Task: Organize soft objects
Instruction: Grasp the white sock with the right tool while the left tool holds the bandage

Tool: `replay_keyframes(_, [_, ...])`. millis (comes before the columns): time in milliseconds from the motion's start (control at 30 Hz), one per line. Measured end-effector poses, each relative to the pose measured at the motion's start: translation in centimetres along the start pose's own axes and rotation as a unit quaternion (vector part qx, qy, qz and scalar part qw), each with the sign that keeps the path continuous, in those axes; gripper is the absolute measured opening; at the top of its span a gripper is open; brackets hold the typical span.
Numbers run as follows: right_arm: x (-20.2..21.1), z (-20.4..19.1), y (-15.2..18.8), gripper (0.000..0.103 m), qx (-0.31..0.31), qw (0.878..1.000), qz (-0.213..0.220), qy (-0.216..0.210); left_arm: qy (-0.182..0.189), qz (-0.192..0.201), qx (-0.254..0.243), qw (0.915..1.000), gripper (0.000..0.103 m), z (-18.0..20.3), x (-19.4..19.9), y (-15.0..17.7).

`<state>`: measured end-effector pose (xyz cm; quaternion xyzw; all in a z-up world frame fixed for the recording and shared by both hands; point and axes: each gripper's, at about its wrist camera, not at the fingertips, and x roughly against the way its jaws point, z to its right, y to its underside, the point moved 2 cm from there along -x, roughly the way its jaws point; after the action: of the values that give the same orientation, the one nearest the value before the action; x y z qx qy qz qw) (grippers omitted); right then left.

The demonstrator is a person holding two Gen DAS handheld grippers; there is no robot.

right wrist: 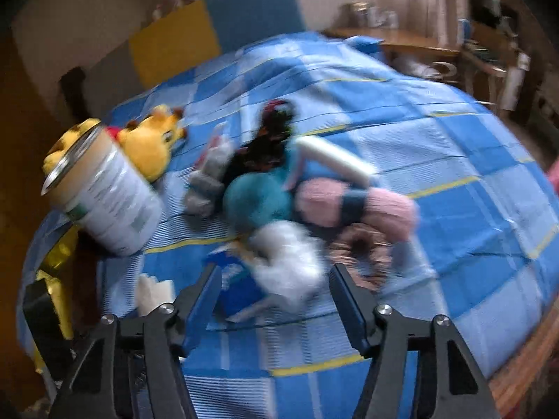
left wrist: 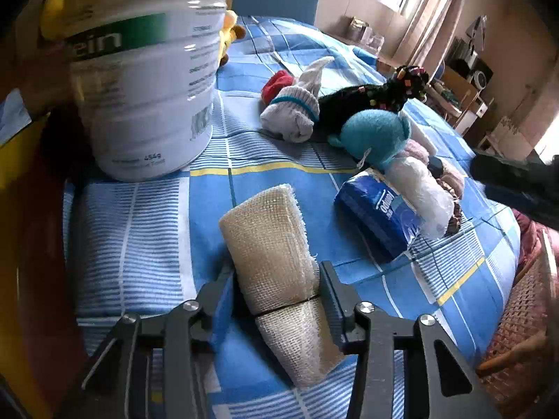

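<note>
Broadly, little looks sorted yet: the blue checked bedspread [left wrist: 146, 209] fills both views, and the soft things lie on it in one loose heap with no box or basket that I can make out to take them. Largest on it is the white tin [left wrist: 146, 80] standing upright near the left edge, with a yellow plush toy [right wrist: 153, 143] lying just behind it. Near the middle the heap runs from a grey sock bundle [left wrist: 293, 115] with a red item [left wrist: 277, 83] beside it, past a black speckled fabric [left wrist: 377, 96], to a teal plush ball [left wrist: 375, 136], pink knitted pieces [right wrist: 349, 204], a white plastic-wrapped roll [left wrist: 419, 192] and a blue tissue pack [left wrist: 377, 216], all touching or overlapping. Apart from that pile, nearer the left wrist camera, lies a beige mesh bandage roll [left wrist: 276, 258]; the left gripper [left wrist: 276, 289] has its jaws set around it, pads against its sides by the look of it, so I judge it grasped but not lifted. The right gripper [right wrist: 276, 286] hangs above the white roll and tissue pack with a clear gap on both sides, holding nothing; that view is blurred. Judging by this, the job is at its start, one item taken and the whole heap left to do
</note>
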<state>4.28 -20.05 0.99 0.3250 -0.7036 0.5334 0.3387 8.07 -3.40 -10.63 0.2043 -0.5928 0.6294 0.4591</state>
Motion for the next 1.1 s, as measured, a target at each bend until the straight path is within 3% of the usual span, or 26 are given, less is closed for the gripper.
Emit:
replay_keyframes(333, [-7.6, -6.4, -6.2, 0.065, 0.023, 0.997, -0.034, -0.065, 0.014, 0.019, -0.016, 0.9996, 0.044, -0.7, 1.0, 1.5])
replay_keyframes(600, [-14.4, -7.5, -9.1, 0.065, -0.001, 0.997, -0.072, -0.017, 0.022, 0.032, -0.018, 0.9991, 0.045, -1.0, 1.4, 2.1])
replay_keyframes(733, [-15.9, -8.6, -9.3, 0.065, 0.039, 0.996, -0.083, 0.009, 0.021, 0.038, -0.019, 0.9989, 0.045, -1.0, 1.6, 2.4])
replay_keyframes(767, [-16.1, -8.8, -9.2, 0.059, 0.053, 0.995, -0.088, 0.012, 0.021, 0.038, -0.019, 0.9989, 0.045, -1.0, 1.7, 2.4])
replay_keyframes(800, [-16.3, -8.9, -9.0, 0.046, 0.067, 0.994, -0.089, 0.015, 0.02, 0.04, -0.02, 0.9988, 0.045, -0.9, 1.7, 2.5])
replay_keyframes(867, [-16.1, -9.0, -8.7, 0.039, 0.083, 0.993, -0.083, 0.013, 0.018, 0.042, -0.024, 0.9987, 0.045, -0.8, 1.9, 2.6])
replay_keyframes(967, [-14.9, -8.6, -8.3, 0.032, 0.089, 0.993, -0.082, 0.002, 0.017, 0.044, -0.026, 0.9986, 0.045, -0.7, 2.0, 2.7])
replay_keyframes(1100, [-11.9, -8.1, -6.7, 0.031, 0.103, 0.99, -0.086, -0.05, 0.016, 0.045, -0.024, 0.9985, 0.045, -0.6, 2.3, 2.9])
